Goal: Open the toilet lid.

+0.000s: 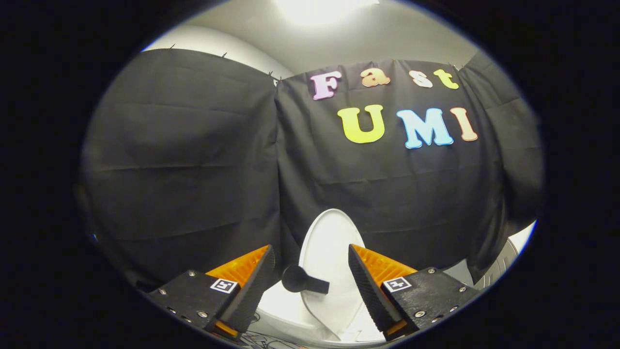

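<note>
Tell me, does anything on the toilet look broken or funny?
Nothing looks broken. The white toilet lid stands upright against the black cloth, and a black handle sticks out from it. The hand-held gripper is open, its fingers on either side of the lid.

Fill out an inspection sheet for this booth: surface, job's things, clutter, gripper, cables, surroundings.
Surface: nothing seen.
Job's things: white toilet lid stands raised, nearly upright, against the black cloth; a black handle sticks out from its face; white toilet below it.
Clutter: nothing seen.
Gripper: gripper open, fingers either side of the lid and handle, touching neither.
Cables: what look like dark cords low down, beneath the fingers.
Surroundings: black cloth wall, white ceiling with a bright light.
</note>
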Action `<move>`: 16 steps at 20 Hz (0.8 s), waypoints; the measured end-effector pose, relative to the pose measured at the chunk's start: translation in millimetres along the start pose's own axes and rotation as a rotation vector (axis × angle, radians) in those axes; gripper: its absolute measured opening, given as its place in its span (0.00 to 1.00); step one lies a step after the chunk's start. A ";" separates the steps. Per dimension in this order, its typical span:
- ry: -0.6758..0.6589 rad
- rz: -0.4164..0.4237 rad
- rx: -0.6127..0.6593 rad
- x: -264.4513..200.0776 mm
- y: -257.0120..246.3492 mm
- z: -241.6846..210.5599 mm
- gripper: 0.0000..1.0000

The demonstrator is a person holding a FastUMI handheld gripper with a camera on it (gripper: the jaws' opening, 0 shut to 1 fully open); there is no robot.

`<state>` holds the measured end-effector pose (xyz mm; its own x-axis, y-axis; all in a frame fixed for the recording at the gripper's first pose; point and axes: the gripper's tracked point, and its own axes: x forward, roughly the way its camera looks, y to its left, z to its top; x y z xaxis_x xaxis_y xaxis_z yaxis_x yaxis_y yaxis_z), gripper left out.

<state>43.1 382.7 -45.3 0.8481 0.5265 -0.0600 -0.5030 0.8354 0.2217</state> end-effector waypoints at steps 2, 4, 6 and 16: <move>-0.021 -0.030 -0.045 -6.0 -31.9 16.3 0.93; -0.031 -0.074 -0.087 -9.7 -68.6 30.1 0.93; -0.029 -0.104 -0.104 -15.0 -102.5 37.3 0.93; -0.018 -0.344 -0.115 -116.8 -267.1 49.9 0.93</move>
<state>86.7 90.2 -48.9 0.9733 0.2091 -0.0946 -0.2019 0.9761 0.0800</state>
